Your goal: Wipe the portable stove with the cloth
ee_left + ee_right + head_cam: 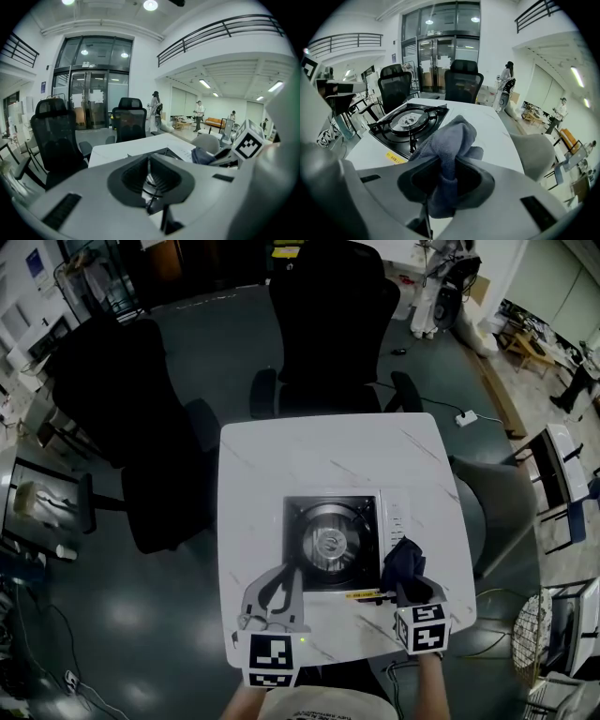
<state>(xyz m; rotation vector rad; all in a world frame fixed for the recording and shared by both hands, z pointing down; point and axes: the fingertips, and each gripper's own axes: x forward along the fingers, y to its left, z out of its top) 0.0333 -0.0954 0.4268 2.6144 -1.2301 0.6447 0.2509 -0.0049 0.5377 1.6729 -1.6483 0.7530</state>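
Now, left gripper (286, 570) closed on nothing, the right gripper (405, 585) is clamping the cloth (403, 559) at four o'clock of the stove (298, 570), maybe risking a snag on its grate (411, 138).

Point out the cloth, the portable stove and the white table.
cloth (452, 138), right gripper view, bunched upper fold.
portable stove (328, 542), head view, round burner centre.
white table (300, 451), head view, bare top beyond the stove.

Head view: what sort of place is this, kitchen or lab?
Probably an open office or lab, not a kitchen: black mesh office chairs stand by the square white marbled table, tall glass entrance doors lie beyond, and a railed mezzanine runs overhead.
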